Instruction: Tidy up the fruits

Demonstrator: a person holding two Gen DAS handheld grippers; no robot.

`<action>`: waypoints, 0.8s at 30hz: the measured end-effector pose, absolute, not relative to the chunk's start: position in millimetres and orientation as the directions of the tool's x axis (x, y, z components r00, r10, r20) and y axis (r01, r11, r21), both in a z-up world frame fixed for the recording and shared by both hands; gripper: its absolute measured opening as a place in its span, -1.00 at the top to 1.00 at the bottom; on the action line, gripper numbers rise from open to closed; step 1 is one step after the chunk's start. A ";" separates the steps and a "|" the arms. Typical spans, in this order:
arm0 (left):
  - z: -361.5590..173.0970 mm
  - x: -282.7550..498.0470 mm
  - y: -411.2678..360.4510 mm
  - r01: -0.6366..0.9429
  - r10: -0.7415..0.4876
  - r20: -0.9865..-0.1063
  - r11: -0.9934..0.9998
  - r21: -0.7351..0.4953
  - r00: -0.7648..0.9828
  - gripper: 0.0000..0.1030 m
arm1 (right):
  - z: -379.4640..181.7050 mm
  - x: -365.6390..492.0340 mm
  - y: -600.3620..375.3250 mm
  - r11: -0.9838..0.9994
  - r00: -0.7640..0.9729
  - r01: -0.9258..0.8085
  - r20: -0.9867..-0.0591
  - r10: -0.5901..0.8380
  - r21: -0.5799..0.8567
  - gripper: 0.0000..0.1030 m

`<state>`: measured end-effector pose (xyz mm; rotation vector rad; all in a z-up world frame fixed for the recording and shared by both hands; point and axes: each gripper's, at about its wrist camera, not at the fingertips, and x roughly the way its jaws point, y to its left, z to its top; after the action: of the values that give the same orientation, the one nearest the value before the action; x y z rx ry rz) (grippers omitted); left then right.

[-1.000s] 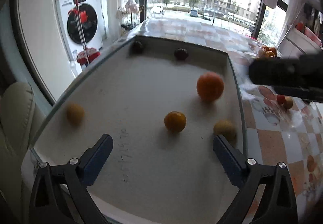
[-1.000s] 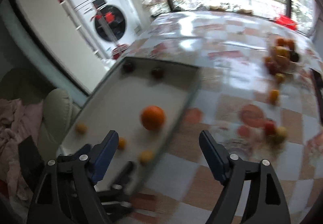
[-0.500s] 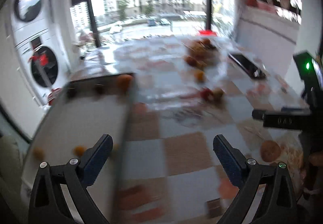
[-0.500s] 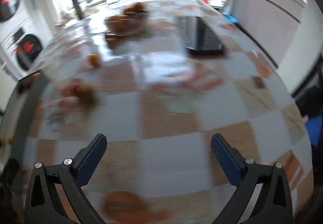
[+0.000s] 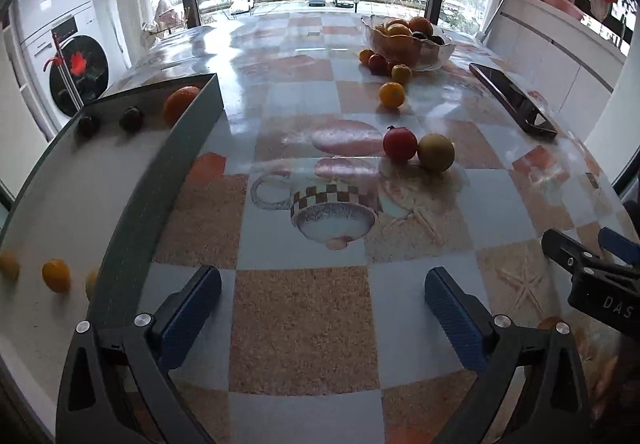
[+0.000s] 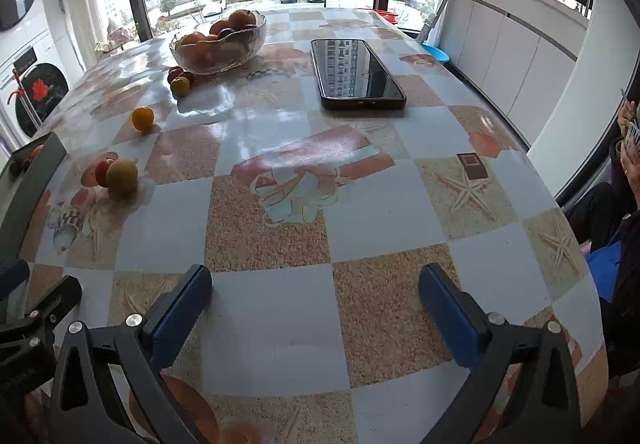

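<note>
Both the left gripper (image 5: pixel 322 302) and the right gripper (image 6: pixel 316 300) are held spread and empty above the table (image 5: pixel 304 324). The loose fruits (image 5: pixel 418 149) lie mid-table — the tray (image 5: pixel 160 172) sits at the left edge, so one piece is best straddled squarely before closing.

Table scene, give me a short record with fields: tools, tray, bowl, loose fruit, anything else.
left tool: open, empty, over the tablecloth
right tool: open, empty
tray: at the table's left edge, holding an orange, two dark fruits and small yellow ones
glass bowl: heaped with fruit
loose fruit: red fruit touching yellow-green fruit; small orange alone; a few beside the bowl
other: phone, lying flat
</note>
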<state>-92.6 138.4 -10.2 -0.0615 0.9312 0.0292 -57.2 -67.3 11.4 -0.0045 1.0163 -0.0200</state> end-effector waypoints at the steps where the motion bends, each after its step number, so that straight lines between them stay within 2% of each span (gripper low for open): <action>1: -11.1 -92.1 136.8 -0.051 -0.001 -0.803 0.998 -0.040 0.597 -0.99 | 11.7 -56.9 -66.0 1.000 0.527 0.015 -0.850 -0.019 -0.013 -1.00; 24: -11.4 -90.2 135.5 -0.051 -0.002 -0.803 0.998 -0.040 0.596 -0.99 | 11.8 -58.6 -66.1 1.000 0.527 0.015 -0.850 -0.019 -0.013 -1.00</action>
<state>-90.2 135.5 -11.4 -0.0611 0.9320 0.0288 -58.6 -66.1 11.8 -0.0043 1.0155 -0.0204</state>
